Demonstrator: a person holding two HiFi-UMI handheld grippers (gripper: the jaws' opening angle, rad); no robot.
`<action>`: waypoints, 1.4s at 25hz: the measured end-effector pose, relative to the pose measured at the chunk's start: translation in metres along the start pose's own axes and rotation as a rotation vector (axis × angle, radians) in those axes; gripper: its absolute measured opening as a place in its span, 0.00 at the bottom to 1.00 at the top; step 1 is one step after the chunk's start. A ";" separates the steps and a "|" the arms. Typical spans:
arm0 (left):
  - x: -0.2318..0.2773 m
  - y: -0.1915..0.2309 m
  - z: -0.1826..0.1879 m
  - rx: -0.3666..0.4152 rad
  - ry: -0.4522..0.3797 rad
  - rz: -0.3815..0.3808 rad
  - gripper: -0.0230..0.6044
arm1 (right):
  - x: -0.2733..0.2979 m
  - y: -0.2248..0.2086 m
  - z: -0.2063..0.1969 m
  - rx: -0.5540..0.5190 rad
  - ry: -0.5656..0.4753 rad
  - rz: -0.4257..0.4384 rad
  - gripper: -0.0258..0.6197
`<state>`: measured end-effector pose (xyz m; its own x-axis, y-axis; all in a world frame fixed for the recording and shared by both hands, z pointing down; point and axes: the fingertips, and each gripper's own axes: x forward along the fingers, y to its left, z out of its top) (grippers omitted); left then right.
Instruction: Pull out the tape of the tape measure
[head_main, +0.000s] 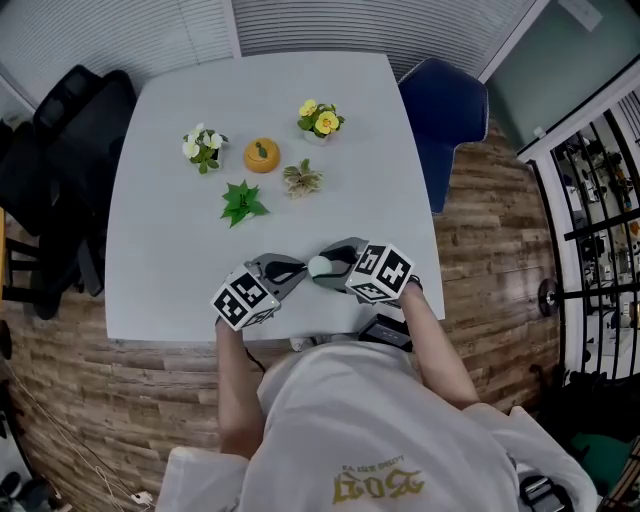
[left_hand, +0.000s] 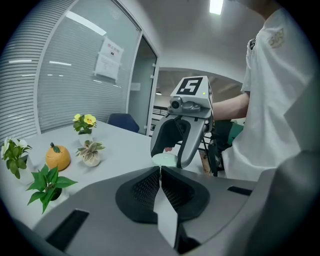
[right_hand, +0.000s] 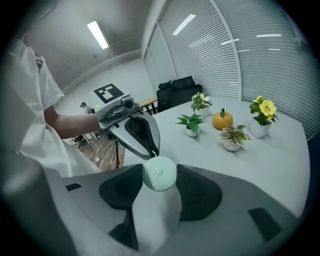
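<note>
The tape measure (right_hand: 159, 173) is a small, round, pale-green case with a centre button. It is clamped between the jaws of the right gripper (head_main: 330, 268), above the near edge of the table (head_main: 160, 200). The closed tips of the left gripper (left_hand: 160, 172) meet at its rim; whether they pinch the tape end cannot be told.

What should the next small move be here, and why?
Probably draw the left gripper away from the right gripper: its jaws are shut at the edge of the tape measure, which the right gripper clamps, and no tape shows yet.

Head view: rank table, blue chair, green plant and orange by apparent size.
Largest: table; then blue chair; last, green plant and orange, too alike to rank.
</note>
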<state>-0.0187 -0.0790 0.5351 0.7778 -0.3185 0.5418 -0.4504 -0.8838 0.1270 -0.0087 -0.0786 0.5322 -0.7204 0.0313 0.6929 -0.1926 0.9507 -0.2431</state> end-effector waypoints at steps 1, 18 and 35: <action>0.000 0.001 0.000 -0.002 -0.002 0.000 0.06 | 0.000 0.000 0.000 0.000 0.000 0.001 0.39; -0.011 0.005 -0.007 -0.065 0.003 0.015 0.05 | 0.002 0.004 0.005 -0.031 0.012 -0.006 0.39; -0.020 0.016 -0.027 -0.134 0.031 0.048 0.05 | 0.002 0.002 -0.005 -0.011 0.033 0.002 0.39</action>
<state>-0.0532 -0.0780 0.5485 0.7410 -0.3469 0.5749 -0.5431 -0.8132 0.2093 -0.0072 -0.0751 0.5364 -0.6981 0.0430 0.7147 -0.1838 0.9540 -0.2369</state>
